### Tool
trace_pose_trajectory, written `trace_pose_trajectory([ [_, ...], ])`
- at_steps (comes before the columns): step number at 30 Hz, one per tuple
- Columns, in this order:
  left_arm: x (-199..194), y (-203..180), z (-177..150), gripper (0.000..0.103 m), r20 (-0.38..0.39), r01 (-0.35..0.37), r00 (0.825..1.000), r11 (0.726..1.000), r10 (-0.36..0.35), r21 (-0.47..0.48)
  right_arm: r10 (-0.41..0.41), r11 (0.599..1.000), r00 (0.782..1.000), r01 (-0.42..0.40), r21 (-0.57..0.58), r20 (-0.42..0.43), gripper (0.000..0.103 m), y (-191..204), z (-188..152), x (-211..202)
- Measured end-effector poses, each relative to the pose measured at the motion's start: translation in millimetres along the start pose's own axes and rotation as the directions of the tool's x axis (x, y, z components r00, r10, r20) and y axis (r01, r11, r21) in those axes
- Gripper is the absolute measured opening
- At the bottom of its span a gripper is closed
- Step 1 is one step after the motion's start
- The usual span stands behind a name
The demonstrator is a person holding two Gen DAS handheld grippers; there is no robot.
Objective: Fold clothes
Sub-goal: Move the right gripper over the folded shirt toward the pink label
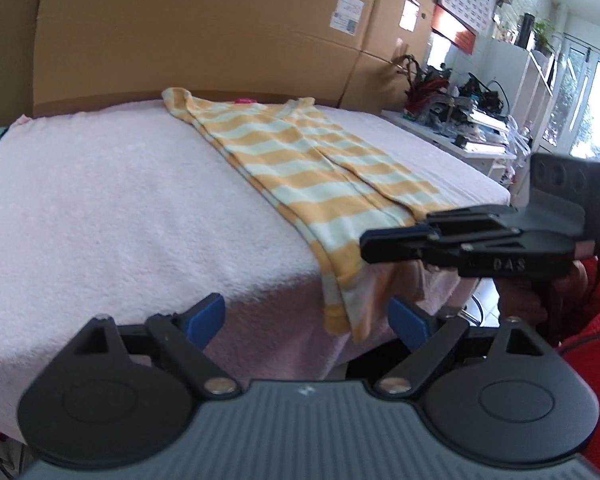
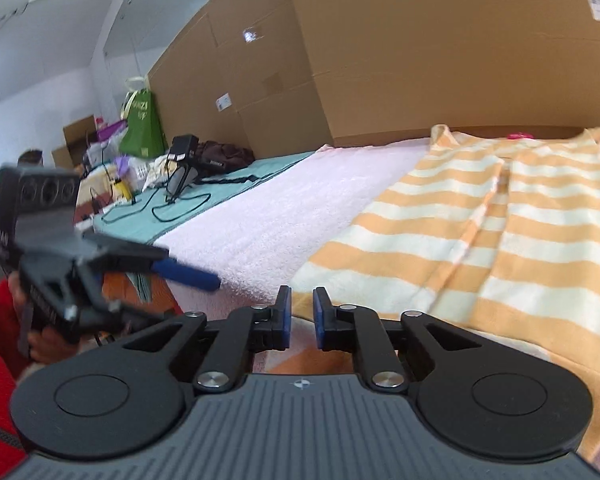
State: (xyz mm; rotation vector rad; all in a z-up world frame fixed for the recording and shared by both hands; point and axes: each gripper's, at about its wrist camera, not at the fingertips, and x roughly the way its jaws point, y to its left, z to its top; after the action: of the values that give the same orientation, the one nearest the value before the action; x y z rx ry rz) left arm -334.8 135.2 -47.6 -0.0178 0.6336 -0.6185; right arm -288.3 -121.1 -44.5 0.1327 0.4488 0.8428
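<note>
Across the frame's middle, on the pink terry-covered table (image 1: 100, 200), the yellow-and-white striped garment (image 1: 320, 168) lies narrowed lengthwise, hem overhanging; crosswise folding seemingly remains. Left gripper (image 1: 306, 320) spread; right gripper (image 2: 302, 316) nearly closed, pinching nothing.

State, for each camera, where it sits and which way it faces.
Left wrist: rides the open left hand-held gripper, looking across the pink towel at the striped garment; a red sleeve shows.
Right wrist: rides the right hand-held gripper, fingers narrowly apart, low at the garment's near hem, facing the cardboard boxes.
Shared: garment, towel, boxes; each view shows the other gripper.
</note>
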Motion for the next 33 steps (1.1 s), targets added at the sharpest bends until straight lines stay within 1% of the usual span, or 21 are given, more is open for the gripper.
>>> trace_pose_trajectory([
  [1,3,-5,-2,0.09,-0.005,0.017,1.0,1.0,-0.017,0.009,0.006,0.999,1.0,-0.006,0.032,0.001,0.015,-3,0,-4],
  [5,18,-13,-6,0.089,-0.005,0.093,0.996,0.996,-0.093,-0.013,-0.069,0.997,0.996,0.071,0.034,-0.053,0.016,-11,-7,-28],
  [6,24,-12,-7,0.089,-0.008,0.09,0.996,0.996,-0.09,-0.017,-0.087,0.996,0.994,0.089,0.028,-0.068,0.021,-12,-9,-32],
  [7,30,-10,-8,0.089,-0.015,0.085,0.996,0.996,-0.086,-0.026,-0.11,0.993,0.991,0.112,0.027,-0.074,0.03,-13,-12,-34],
  [9,44,-3,-9,0.089,-0.032,0.083,0.996,0.995,-0.085,-0.059,-0.125,0.991,0.989,0.128,0.033,-0.077,0.036,-15,-18,-31],
  [11,53,2,-7,0.089,-0.032,0.103,0.994,0.989,-0.107,-0.103,-0.121,0.99,0.989,0.126,0.056,-0.084,0.034,-19,-22,-25],
  [12,55,2,-6,0.087,-0.022,0.113,0.993,0.987,-0.116,-0.114,-0.109,0.991,0.99,0.116,0.072,-0.087,0.016,-21,-24,-22],
  [13,55,1,-3,0.081,-0.013,0.124,0.992,0.985,-0.126,-0.118,-0.081,0.991,0.993,0.089,0.098,-0.086,0.006,-22,-24,-21],
  [15,54,-1,2,0.056,-0.009,0.16,0.987,0.979,-0.162,-0.123,-0.036,0.992,0.997,0.043,0.122,-0.067,0.006,-19,-22,-23],
  [16,53,1,4,0.032,-0.012,0.179,0.983,0.975,-0.182,-0.135,-0.013,0.991,0.998,0.021,0.133,-0.057,0.006,-18,-22,-25],
  [17,50,4,6,0.022,-0.012,0.186,0.982,0.971,-0.19,-0.147,0.004,0.99,0.999,0.002,0.141,-0.048,0.006,-19,-21,-26],
  [19,44,12,6,0.023,-0.006,0.173,0.984,0.972,-0.176,-0.161,0.019,0.986,0.999,-0.01,0.166,-0.05,0.006,-24,-22,-24],
  [21,47,19,2,0.024,-0.025,0.119,0.992,0.977,-0.125,-0.178,-0.019,0.985,0.994,0.037,0.169,-0.108,0.007,-30,-27,-15],
  [23,54,22,-3,0.027,-0.064,0.078,0.994,0.98,-0.091,-0.185,-0.058,0.986,0.985,0.083,0.147,-0.162,0.01,-31,-34,-7],
  [24,57,22,-4,0.027,-0.078,0.059,0.994,0.982,-0.074,-0.177,-0.056,0.986,0.982,0.083,0.146,-0.18,0.013,-31,-36,-7],
  [26,52,15,-2,0.027,-0.089,0.039,0.995,0.99,-0.052,-0.137,-0.027,0.991,0.985,0.048,0.125,-0.168,0.013,-26,-34,-15],
  [27,47,11,1,0.027,-0.088,0.036,0.995,0.993,-0.046,-0.109,-0.021,0.994,0.988,0.037,0.105,-0.15,0.017,-25,-30,-23],
  [28,38,6,6,0.027,-0.075,0.035,0.996,0.997,-0.04,-0.074,-0.015,0.996,0.991,0.026,0.084,-0.132,0.025,-23,-25,-31],
  [30,23,-4,19,0.03,-0.017,0.035,0.999,0.999,-0.035,-0.012,-0.001,0.999,0.995,0.005,0.042,-0.096,0.027,-20,-15,-47],
  [31,16,-8,26,0.034,0.015,0.034,0.999,0.999,-0.034,0.017,0.006,1.0,0.997,-0.005,0.023,-0.077,0.027,-19,-11,-55],
  [33,2,-17,40,0.046,0.078,0.03,0.996,0.997,-0.036,0.076,-0.009,0.996,1.0,0.009,0.087,-0.001,0.027,-33,0,-65],
])
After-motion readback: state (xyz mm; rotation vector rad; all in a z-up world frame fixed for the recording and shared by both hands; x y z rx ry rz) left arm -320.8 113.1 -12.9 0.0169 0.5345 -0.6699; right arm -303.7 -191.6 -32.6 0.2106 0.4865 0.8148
